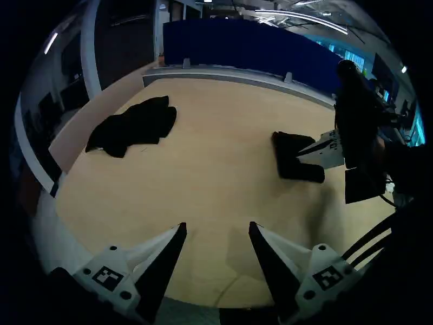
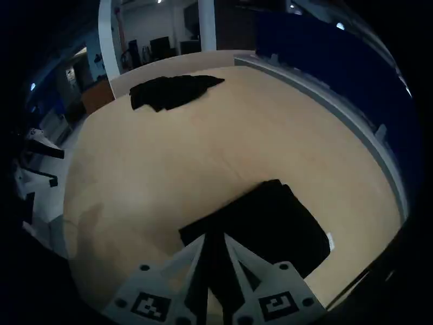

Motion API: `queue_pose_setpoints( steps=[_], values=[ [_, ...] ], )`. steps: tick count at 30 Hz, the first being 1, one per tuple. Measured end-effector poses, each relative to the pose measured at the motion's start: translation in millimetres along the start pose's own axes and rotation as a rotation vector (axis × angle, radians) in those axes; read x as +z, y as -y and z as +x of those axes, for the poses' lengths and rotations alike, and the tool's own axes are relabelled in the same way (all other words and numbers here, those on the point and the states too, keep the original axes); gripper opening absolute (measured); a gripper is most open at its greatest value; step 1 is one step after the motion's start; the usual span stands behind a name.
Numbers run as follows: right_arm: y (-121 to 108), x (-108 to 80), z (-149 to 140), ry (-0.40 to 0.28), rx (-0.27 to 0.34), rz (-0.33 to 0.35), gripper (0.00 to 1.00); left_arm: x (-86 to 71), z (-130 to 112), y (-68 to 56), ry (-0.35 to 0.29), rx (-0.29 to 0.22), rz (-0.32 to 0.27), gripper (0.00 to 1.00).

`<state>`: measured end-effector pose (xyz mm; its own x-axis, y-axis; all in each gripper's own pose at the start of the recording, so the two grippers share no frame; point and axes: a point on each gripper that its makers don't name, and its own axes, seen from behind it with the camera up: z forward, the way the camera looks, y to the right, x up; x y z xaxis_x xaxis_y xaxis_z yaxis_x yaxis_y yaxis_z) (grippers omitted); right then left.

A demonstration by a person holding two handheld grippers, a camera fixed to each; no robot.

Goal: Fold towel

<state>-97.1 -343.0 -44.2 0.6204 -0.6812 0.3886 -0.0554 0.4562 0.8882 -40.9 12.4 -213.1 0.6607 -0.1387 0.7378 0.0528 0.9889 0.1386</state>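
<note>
Now, folded towel: a neat dark rectangle lying flat near the right side of the pale wooden table. It looks like the finished piece, parked clear of the working area.
Crumpled cloth: black and bunched, at the far left of the table and well apart from the folded one. My guess is it's the next one waiting to be folded.
Right gripper: down at the near edge of the folded towel, probably to press or square it off, or to let go of it.
Right tongs: narrow, almost closed, with the tips over the dark cloth. Whether any fabric is pinched between them, I cannot tell, since dark pads and dark towel run together.
Left gripper: above bare tabletop, near nothing, and apparently standing by with no work to do.
Left tongs: spread wide and empty, with only table showing between the tips.
Seen from the left: the right gripper's pale fingers lie on the folded towel, with a person's arm behind them.
</note>
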Motion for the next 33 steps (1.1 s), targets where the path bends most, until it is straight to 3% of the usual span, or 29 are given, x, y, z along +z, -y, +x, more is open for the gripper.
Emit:
queue_pose_setpoints(
  steps=[4, 10, 20, 33],
  values=[
    [0, -5.5, 2, -0.013, 0.002, 0.005, 0.21, 1.1, 0, -1.9, 0.001, 0.007, -0.002, 0.85],
    [-2, -13.8, -1, -0.018, -0.002, -0.009, 0.61, 1.7, 1, -4.7, 0.001, 0.012, -0.008, 0.85],
    [-10, -27.6, -21, -0.005, 0.017, -0.053, 0.67, 0.8, 2, -7.8, 0.0, 0.02, -0.015, 0.85],
    [-16, -54.2, -75, 0.047, 0.081, -0.114, 0.69, 1.6, 3, -14.2, 0.0, 0.032, -0.025, 0.85]
  ],
)
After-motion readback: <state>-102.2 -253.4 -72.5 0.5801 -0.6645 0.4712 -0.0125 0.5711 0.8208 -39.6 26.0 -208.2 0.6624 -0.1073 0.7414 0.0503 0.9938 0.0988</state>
